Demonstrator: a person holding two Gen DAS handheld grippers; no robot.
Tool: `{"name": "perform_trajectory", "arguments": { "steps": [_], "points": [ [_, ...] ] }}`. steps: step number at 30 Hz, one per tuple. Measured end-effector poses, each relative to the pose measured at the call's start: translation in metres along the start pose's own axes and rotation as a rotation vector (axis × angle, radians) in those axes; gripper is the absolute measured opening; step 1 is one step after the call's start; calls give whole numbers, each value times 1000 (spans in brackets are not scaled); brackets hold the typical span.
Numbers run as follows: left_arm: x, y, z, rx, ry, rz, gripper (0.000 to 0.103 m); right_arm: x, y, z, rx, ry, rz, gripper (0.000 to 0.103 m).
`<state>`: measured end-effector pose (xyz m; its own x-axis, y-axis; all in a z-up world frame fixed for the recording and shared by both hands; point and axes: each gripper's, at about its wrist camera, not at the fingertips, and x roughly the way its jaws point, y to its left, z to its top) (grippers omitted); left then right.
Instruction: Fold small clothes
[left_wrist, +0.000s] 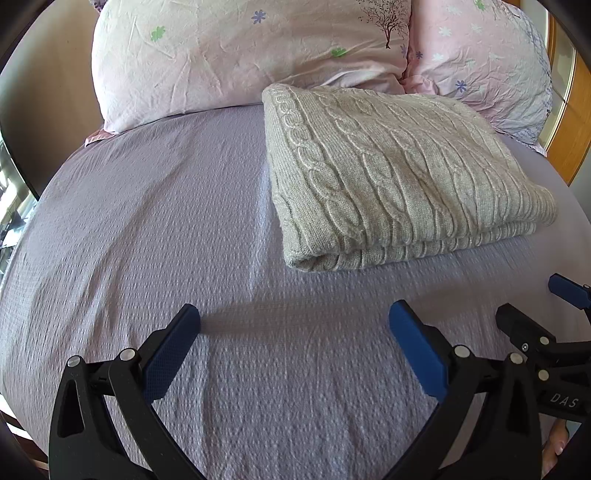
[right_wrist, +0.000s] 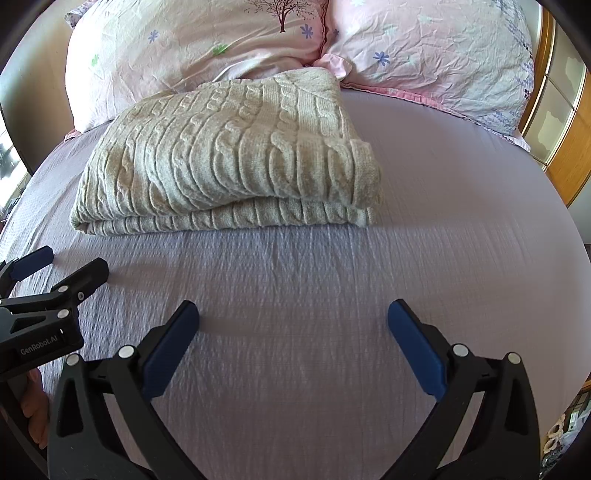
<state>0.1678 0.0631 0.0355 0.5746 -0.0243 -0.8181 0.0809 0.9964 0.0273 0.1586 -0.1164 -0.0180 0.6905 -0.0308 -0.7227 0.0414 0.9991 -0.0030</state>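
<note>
Nearest: left gripper (left_wrist: 294, 321) with its blue pads spread wide, nothing between them, poised above bare lilac bedsheet (left_wrist: 147, 229). Right gripper (right_wrist: 293, 321) likewise spread and empty, just beside the left one; each shows at the edge of the other's view. Beyond them: grey cable-knit sweater (right_wrist: 229, 155) lying on the sheet, folded into a thick rectangle, layered edges facing the grippers, well apart from both. Top layer bulges at its right-hand corner and overhangs the lower one slightly. Farthest: two pink floral pillows (left_wrist: 240, 55), the sweater's far edge against them. Judgement: fold looks essentially finished. Risks: any further tidying pinch could catch only the top layer and drag the stack open; the bulky knit may spring loose at that raised corner; the sheet could wrinkle and shift the pile.
</note>
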Motion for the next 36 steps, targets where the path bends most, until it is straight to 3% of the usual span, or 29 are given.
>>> {"name": "perform_trajectory", "arguments": {
  "steps": [12, 36],
  "points": [
    [-4, -8, 2, 52, 0, -37, 102, 0, 0, -1, -3, -1, 2, 101],
    [-5, -6, 2, 44, 0, -38, 102, 0, 0, -1, -4, 0, 2, 101]
  ]
}}
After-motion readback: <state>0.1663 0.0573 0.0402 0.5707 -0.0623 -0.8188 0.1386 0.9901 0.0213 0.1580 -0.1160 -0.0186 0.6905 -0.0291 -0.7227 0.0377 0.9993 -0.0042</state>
